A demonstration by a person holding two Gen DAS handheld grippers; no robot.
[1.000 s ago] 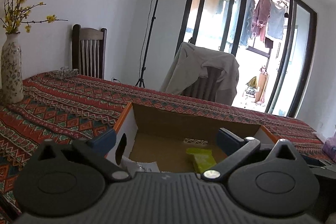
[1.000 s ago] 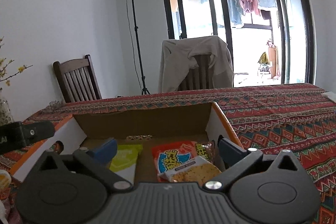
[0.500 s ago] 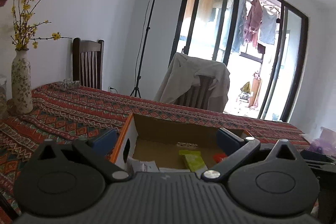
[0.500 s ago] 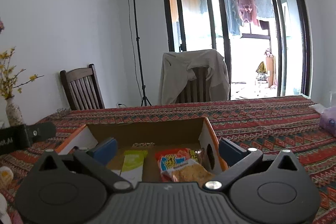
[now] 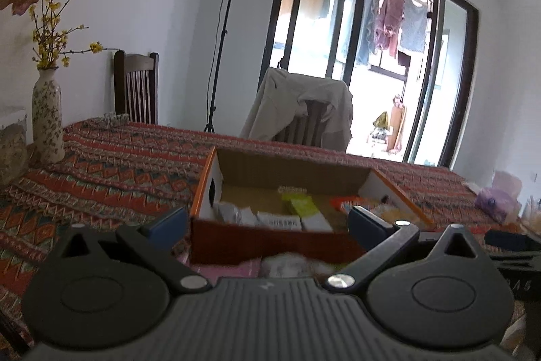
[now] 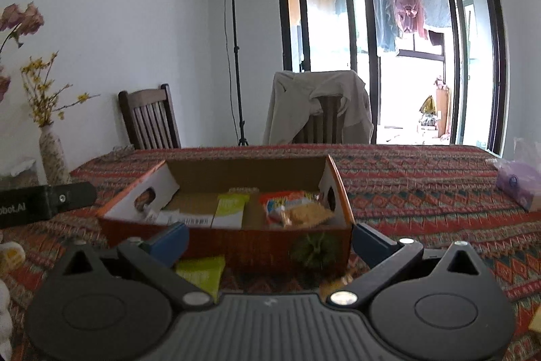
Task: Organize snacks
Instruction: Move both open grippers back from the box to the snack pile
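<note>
An orange cardboard box [image 5: 208,181] [image 6: 236,251] sits on the patterned tablecloth. It holds white packets [image 5: 270,220] [image 6: 184,219], a green packet [image 5: 301,203] [image 6: 231,208] and a red snack bag [image 6: 292,208]. My left gripper [image 5: 267,225] hovers open and holds nothing, just before the box's near wall. My right gripper [image 6: 272,241] is also open and holds nothing at the same near wall. On the cloth in front of the box lie a green packet [image 6: 203,271], a pink packet [image 5: 230,269] and a blurred pale packet [image 5: 290,263].
A flowered vase [image 5: 47,120] [image 6: 52,154] stands at the left of the table. A purple tissue pack [image 6: 517,188] lies at the right. Two chairs [image 6: 148,120], one draped with a jacket [image 6: 318,107], stand behind the table, along with a light stand and glass doors.
Both grippers have drawn back from above the box toward the near side. The box's front wall and the loose packets before it have come into view. Both stay open.
</note>
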